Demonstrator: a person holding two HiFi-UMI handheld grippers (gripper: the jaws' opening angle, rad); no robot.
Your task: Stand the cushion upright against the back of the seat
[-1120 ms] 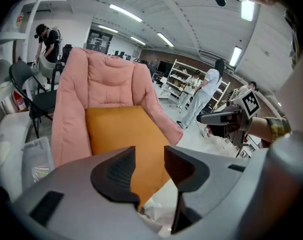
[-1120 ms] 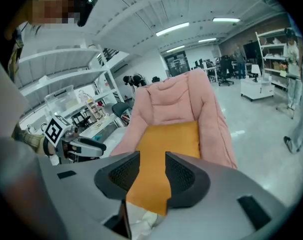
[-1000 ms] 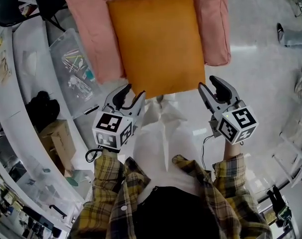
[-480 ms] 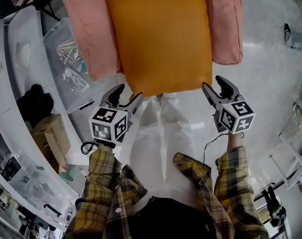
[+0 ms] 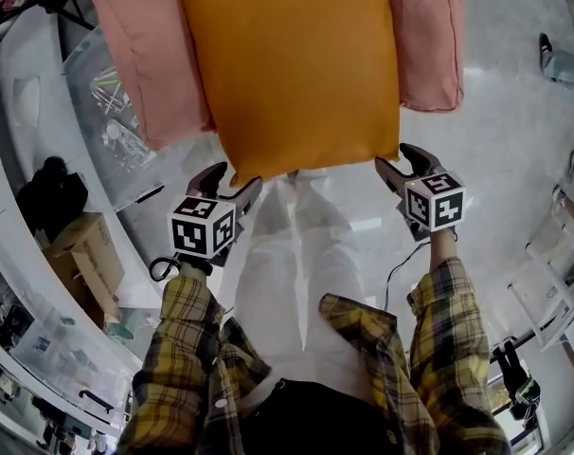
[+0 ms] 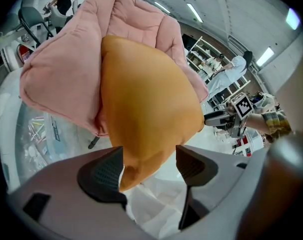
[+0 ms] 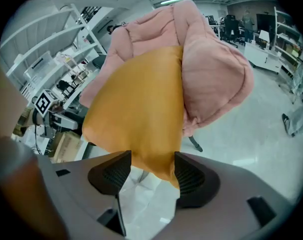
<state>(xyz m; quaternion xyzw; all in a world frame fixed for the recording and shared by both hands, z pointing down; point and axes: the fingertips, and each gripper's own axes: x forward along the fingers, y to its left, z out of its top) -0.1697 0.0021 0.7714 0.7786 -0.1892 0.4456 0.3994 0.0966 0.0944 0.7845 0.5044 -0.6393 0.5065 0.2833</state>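
My left gripper [image 5: 231,179] and right gripper [image 5: 397,157] released, jaws just opened wider, a lower corner of the plain orange fabric cushion [image 5: 292,64] between each pair, cushion resting on the pink padded seat [image 5: 140,55]

It looked like a lab workshop: white shelving racks [image 7: 46,46], a clear parts bin [image 5: 107,112] at ten o'clock, a cardboard box [image 5: 88,254] at nine, and ceiling strip lights [image 6: 194,11].

Head view: mounted on the person's head, facing steeply down. Takes in left tongs [image 5: 225,180], right tongs [image 5: 401,157], orange cushion [image 5: 292,64], pink padded chair [image 5: 140,55].
Left gripper view: rides just behind left tongs, facing along them; cushion corner close.
Right gripper view: same arrangement, opposite corner.
Shared by all three: cushion, chair. Each gripper view catches the other tongs sidelong.
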